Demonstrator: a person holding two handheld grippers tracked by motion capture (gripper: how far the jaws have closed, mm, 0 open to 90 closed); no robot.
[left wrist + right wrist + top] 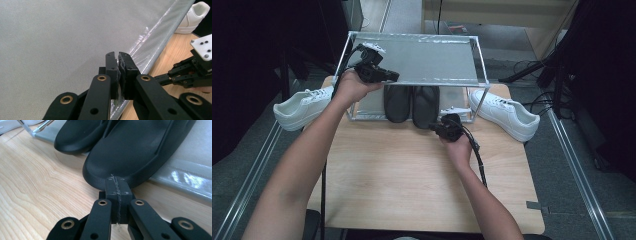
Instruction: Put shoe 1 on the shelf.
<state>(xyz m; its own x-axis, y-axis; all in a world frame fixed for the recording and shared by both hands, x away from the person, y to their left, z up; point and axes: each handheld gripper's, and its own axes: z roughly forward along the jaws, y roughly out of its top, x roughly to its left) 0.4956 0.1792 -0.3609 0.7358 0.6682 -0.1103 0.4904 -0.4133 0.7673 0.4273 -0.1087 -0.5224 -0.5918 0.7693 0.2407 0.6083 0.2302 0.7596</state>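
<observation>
Presently: matte black slippers [412, 102], paired on rack shelf [367, 107]; right gripper [116, 185] fingers together at one toe; left gripper [118, 65] fingers clamp the silver cover [62, 42].

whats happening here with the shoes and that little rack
A person holds a gripper in each hand at a wooden table with a small two-tier shoe rack. The left gripper is up at the front edge of the rack's top shelf, jaws nearly closed. The right gripper, jaws shut, is at the toe of a black slipper on the bottom shelf, beside its mate. Two white sneakers lie either side of the rack.
</observation>
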